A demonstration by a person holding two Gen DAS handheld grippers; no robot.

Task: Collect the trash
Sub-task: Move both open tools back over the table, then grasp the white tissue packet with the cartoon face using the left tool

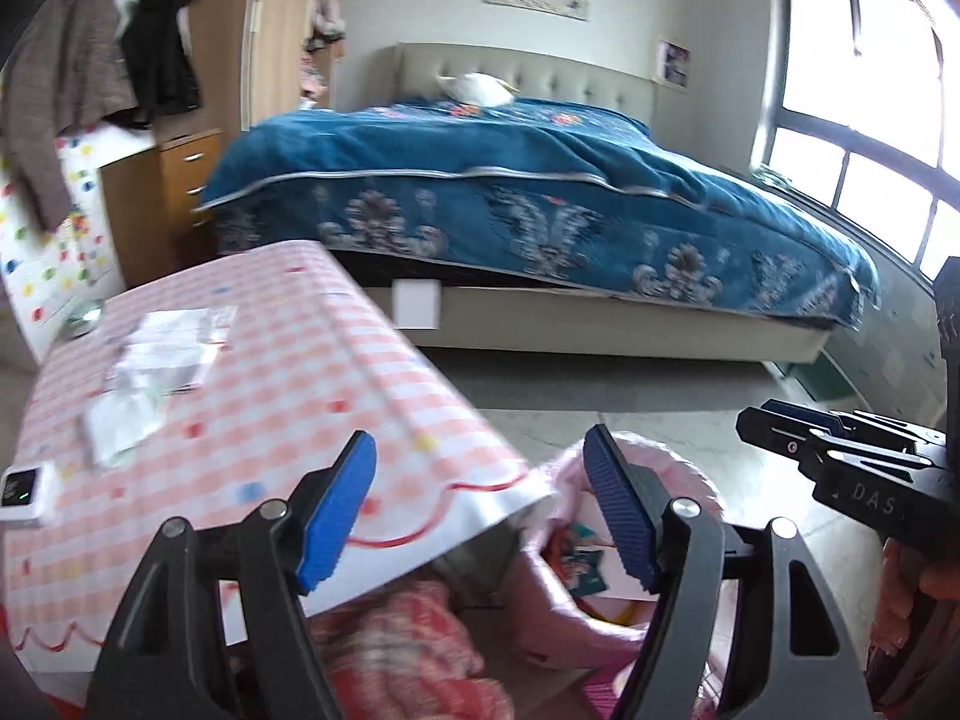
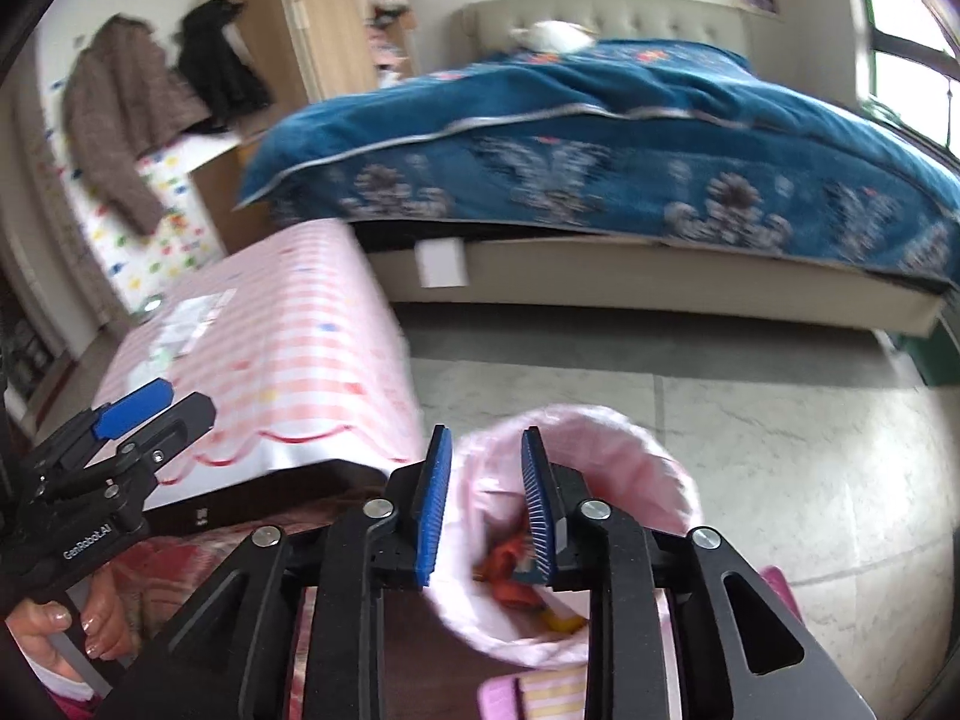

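A bed (image 1: pixel 540 192) under a blue flowered cover fills the far side of the room, and nearer, on the left, stands one table (image 1: pixel 288 372) in a pink checked cloth. Just beside its near right corner sits one bin with a pink liner (image 2: pixel 648 456), already holding a few colourful scraps. The trash left to collect lies on the far left part of the table: flat clear wrappers and paper (image 1: pixel 162 354), perhaps three or four pieces (blur makes the count unsure). They look light, limp and slick, likely to slide on the cloth, so a pinch at a raised edge or corner should serve better than pressing down flat. The left hand-held gripper (image 1: pixel 480 510) hangs over the table's corner with its jaws wide apart and nothing in them; the right hand-held gripper (image 2: pixel 486 504) hovers above the bin, jaws partly apart, also empty.
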